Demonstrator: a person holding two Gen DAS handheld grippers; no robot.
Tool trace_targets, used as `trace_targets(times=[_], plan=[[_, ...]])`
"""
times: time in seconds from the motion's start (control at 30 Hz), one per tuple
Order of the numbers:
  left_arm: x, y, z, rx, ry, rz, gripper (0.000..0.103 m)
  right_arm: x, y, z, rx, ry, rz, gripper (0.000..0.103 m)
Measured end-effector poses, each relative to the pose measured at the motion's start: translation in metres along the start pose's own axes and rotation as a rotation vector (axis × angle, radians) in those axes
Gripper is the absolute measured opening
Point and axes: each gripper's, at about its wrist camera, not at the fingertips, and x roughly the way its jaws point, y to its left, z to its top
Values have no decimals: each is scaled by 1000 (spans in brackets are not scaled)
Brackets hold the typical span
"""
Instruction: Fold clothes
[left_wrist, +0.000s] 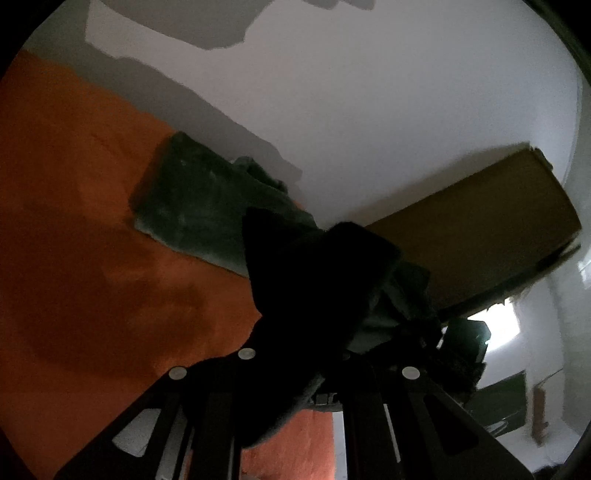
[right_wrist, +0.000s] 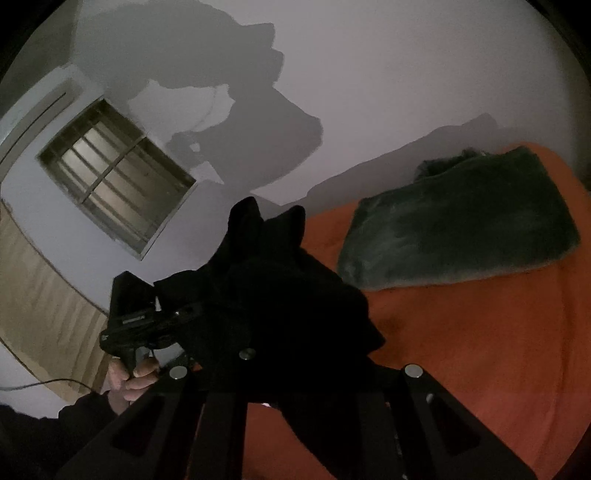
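Right wrist view | black garment (right_wrist: 291, 295) bunched, lifted above orange bedspread (right_wrist: 480, 350) — clamped in right gripper (right_wrist: 295, 354), left gripper (left_wrist: 317, 354) | green blanket (right_wrist: 458, 225) beside | fold unfinished — stage unclear

Two claws (left_wrist: 321, 332) (right_wrist: 291, 332), one black garment (right_wrist: 280, 295), one green blanket (right_wrist: 458, 229), one window (right_wrist: 118, 181).

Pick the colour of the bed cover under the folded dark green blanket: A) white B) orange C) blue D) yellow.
B: the dark green blanket lies on an orange bed cover, seen in both wrist views, while a black garment hangs up at the right gripper.
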Motion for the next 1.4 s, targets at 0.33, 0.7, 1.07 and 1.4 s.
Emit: trace_targets(times=[0.33,0.7,1.07,1.4], plan=[[115,45,115,-12,53,10,11,79,-98,80,112,45,31,9],[228,100,219,-58,109,168,11,189,-180,169,158,134,-73,9],[330,140,271,-45,188,424,19,252,-250,211,214,185,-235,9],[297,150,302,-125,-16,601,47,213,-260,217,220,40,-554,34]])
